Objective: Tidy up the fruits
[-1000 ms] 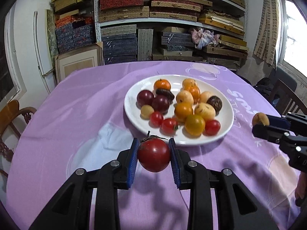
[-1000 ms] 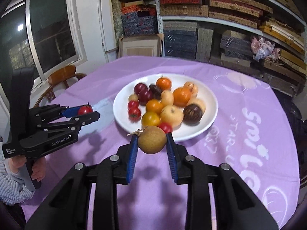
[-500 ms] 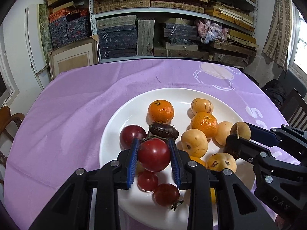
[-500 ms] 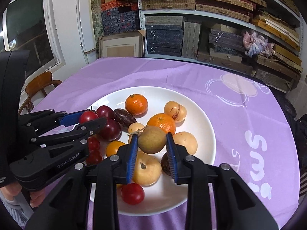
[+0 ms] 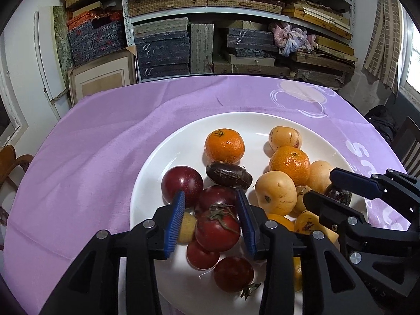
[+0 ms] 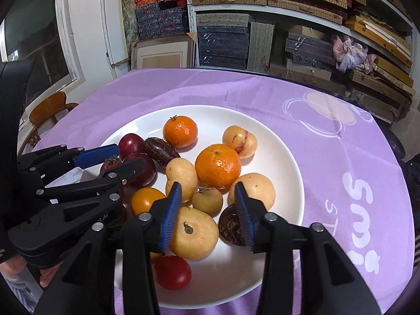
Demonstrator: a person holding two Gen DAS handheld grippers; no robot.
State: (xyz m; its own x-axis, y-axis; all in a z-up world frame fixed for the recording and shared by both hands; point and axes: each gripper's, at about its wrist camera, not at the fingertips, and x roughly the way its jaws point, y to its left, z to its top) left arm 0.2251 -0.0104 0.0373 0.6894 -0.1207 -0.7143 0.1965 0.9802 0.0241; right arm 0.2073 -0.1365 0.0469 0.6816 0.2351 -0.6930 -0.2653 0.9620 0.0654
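White plate [image 5: 147, 183] nearly full, both hand-held grippers opening over it: left hand-held gripper [image 5: 210, 220] releasing red tomato [image 5: 217, 229], right hand-held gripper [image 6: 207, 208] releasing small brown fruit [image 6: 207, 200] mid-plate; little left.

Both claws have moved from above the purple table to over the white plate [image 5: 157, 157]. The left claw [image 5: 210, 220] is opening; its red tomato [image 5: 216, 229] now rests among the fruit. The right claw [image 6: 207, 211] is opening; its small brown fruit [image 6: 207, 200] lies released on the plate.
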